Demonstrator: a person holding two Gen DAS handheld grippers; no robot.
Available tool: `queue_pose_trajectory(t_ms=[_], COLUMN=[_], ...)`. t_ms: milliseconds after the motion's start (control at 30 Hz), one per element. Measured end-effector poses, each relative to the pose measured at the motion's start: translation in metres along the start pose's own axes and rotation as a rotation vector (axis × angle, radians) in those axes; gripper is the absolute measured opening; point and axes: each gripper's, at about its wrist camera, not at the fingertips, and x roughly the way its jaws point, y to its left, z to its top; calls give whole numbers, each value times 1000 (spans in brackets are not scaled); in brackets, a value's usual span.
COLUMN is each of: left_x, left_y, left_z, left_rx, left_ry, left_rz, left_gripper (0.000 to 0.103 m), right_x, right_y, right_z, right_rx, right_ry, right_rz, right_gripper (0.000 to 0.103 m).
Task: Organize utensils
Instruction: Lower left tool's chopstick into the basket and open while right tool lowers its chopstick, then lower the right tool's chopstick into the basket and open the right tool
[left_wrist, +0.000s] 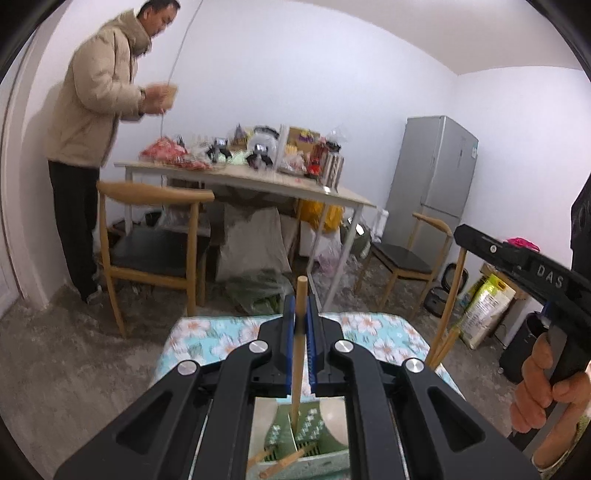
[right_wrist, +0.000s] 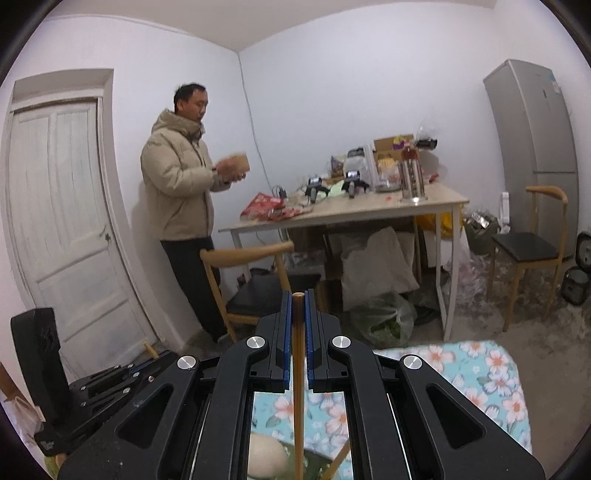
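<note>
In the left wrist view the left hand-held gripper (left_wrist: 302, 314) has its blue-padded jaws pressed together on a wooden utensil handle (left_wrist: 297, 354), which stands nearly upright between them, its round tip poking above the pads at 12 o'clock and its lower length running down to 6 o'clock into a green patterned utensil holder (left_wrist: 295, 434). Two shorter wooden handles (left_wrist: 275, 461) lie slanted in that holder's lower part. Under it spreads a turquoise floral tablecloth (left_wrist: 207, 336) on the near desk. At 3 o'clock the right hand (left_wrist: 543, 391) grips the black handle of the other tool, and a pair of thin wooden sticks (left_wrist: 448, 325) hangs below its nose. In the right wrist view the right hand-held gripper (right_wrist: 297, 314) is likewise closed tight on a long wooden stick (right_wrist: 297, 387), held upright, reaching down toward 6 o'clock over the cloth; what its lower end rests in I cannot tell. A pale rounded object (right_wrist: 266, 458) sits just left of it. At 8 o'clock the left tool's black body shows. Farther off stand a wooden chair (right_wrist: 255, 280), a cluttered desk (right_wrist: 436, 206), a person in a beige padded jacket (right_wrist: 177, 184) at 11 o'clock holding something, a white door (right_wrist: 62, 206) and a grey refrigerator (right_wrist: 535, 147).
</note>
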Motion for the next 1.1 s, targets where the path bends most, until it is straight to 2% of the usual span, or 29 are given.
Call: queue_pose_trajectory(t_ms=[67, 133, 167, 200, 300, 333, 667, 800, 967, 1033, 1100], left_x=[3, 3, 2, 0, -8, -11, -62, -74, -76, -78, -81], left_y=[2, 4, 5, 7, 8, 8, -5, -9, -3, 1, 6], left_z=[-6, -9, -10, -10, -10, -10, -16, -21, -36, -48, -67], left_rx=[-11, -19, -29, -37, -45, -44, -13, 7, -17, -18, -13], left_ry=[30, 45, 49, 48, 42, 40, -18, -19, 36, 53, 81], left_rz=[-17, -19, -22, -27, -33, -30, -24, -15, -6, -11, -17], left_gripper=[8, 24, 37, 44, 56, 57, 69, 69, 69, 69, 69], right_x=[0, -5, -8, -12, -25, -32, -87, -67, -22, -10, 4], right_y=[0, -2, -3, -4, -6, -7, -6, 2, 12, 14, 16], right_z=[-7, -12, -11, -12, -12, -12, -11, -6, -25, -34, -45], right_rx=[-1, 10, 16, 25, 40, 50, 83, 58, 25, 5, -17], right_ry=[19, 27, 25, 21, 8, 3, -53, 43, 192, 218, 242], right_rz=[1, -2, -2, 1, 3, 6, 1, 35, 25, 4, -16], right_gripper=[9, 30, 35, 43, 50, 51, 56, 56, 42, 35, 33])
